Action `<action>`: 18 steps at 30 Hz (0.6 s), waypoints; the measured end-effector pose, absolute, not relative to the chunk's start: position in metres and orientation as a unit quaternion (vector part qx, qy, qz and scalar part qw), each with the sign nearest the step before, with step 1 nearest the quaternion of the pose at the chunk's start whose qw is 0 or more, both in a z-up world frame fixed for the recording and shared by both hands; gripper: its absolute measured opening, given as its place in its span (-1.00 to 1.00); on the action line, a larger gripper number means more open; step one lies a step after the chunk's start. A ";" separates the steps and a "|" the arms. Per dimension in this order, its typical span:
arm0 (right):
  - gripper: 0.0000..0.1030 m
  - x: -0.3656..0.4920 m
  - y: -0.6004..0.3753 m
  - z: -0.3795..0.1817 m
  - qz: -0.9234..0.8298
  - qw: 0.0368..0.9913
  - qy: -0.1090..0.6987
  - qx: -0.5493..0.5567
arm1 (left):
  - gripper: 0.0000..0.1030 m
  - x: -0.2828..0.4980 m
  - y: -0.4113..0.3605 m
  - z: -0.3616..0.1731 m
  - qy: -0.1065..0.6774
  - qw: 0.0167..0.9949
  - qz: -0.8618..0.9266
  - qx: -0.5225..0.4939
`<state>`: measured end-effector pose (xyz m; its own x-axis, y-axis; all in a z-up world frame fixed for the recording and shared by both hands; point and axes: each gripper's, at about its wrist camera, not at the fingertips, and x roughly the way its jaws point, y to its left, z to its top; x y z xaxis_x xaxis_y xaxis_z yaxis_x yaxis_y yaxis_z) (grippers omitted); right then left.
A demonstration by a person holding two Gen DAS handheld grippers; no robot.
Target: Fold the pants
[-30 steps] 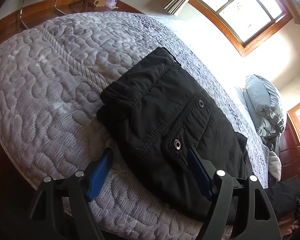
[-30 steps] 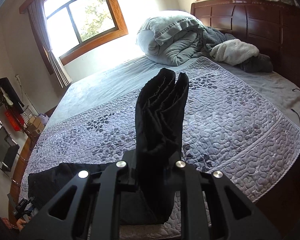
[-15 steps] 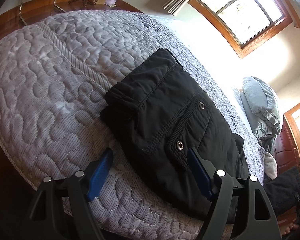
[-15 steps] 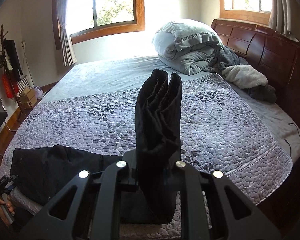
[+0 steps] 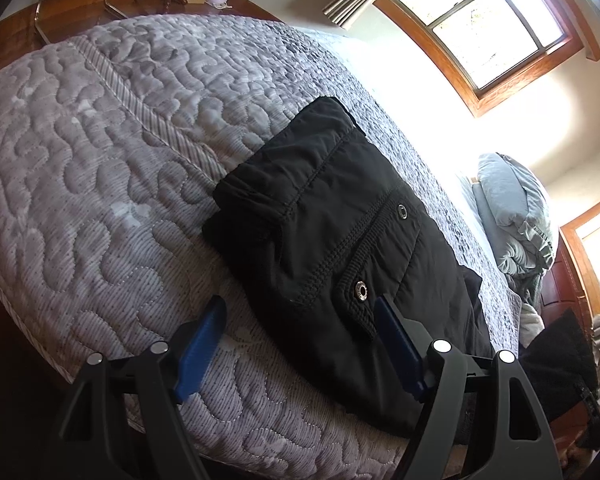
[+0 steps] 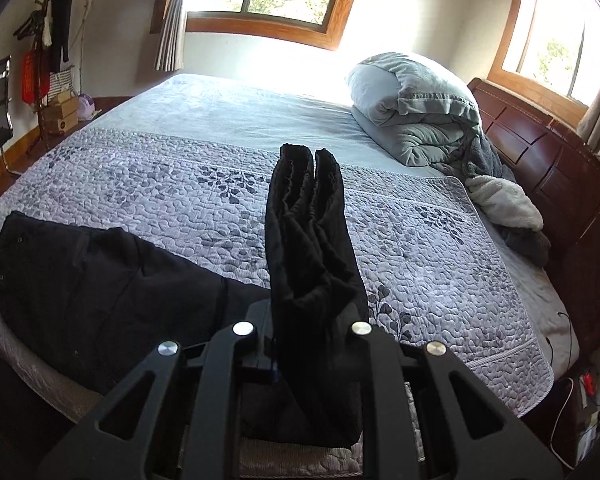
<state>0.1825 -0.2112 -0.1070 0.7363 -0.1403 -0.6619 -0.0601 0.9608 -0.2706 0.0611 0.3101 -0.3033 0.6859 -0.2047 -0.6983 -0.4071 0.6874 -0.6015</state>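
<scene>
Right wrist view, right hand-held gripper [image 6: 300, 320] clamping pants [image 6: 308, 240], bed edge [image 6: 500, 380] near

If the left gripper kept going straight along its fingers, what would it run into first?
Most likely the black pants lying on the quilted bedspread. The left gripper is open, its right finger beside the snap pocket; the waist end lies ahead between the fingers. Depth is unclear, so it might graze the quilt first.

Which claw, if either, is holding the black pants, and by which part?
The right claw grips the black pants by the bunched leg ends. The left claw is open, holding nothing.
</scene>
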 end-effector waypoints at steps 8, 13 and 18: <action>-0.73 0.181 -0.152 -0.154 -0.008 0.893 0.375 -0.249 | 0.49 0.057 0.319 -0.304 0.390 0.830 0.053 -0.395; -0.73 0.175 -0.123 -0.178 0.000 0.876 0.380 -0.299 | 0.49 0.056 0.320 -0.304 0.390 0.829 0.051 -0.397; -0.73 0.170 -0.102 -0.202 -0.002 0.860 0.384 -0.336 | 0.49 0.055 0.323 -0.304 0.390 0.829 0.048 -0.398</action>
<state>0.1699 -0.1021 -0.2016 0.7047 -0.2616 -0.6595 -0.2549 0.7742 -0.5794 0.0550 0.3226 -0.3044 0.6908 -0.2321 -0.6848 -0.3900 0.6779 -0.6232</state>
